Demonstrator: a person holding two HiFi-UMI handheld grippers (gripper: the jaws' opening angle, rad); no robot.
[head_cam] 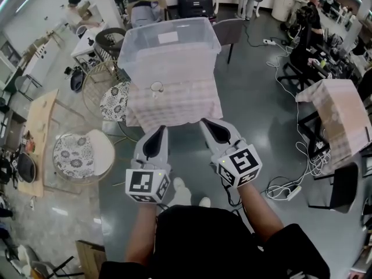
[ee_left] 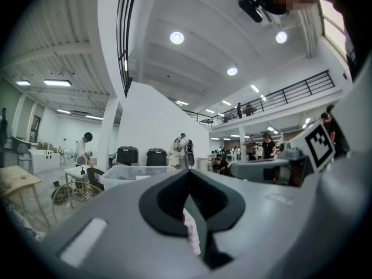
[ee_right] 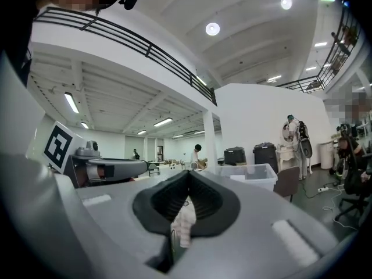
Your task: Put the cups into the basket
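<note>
One cup (head_cam: 156, 87) on one cloth-covered table (head_cam: 195, 106), near side of one clear basket (head_cam: 168, 48). Left gripper (head_cam: 159, 131), right gripper (head_cam: 207, 124): clenched, empty. Grey-floored workshop.

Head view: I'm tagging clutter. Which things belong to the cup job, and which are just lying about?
Job: cup, clear basket, checked table, left gripper, right gripper.
Lying about: floral chair, power strip, wooden table.

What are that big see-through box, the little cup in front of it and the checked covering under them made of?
Box: probably plastic, milky and translucent, with the checks showing faintly through its walls. Cup: clear glass or clear plastic, too small to tell which. Covering: looks like woven fabric, matte and checked, hanging limp over the edges.
</note>
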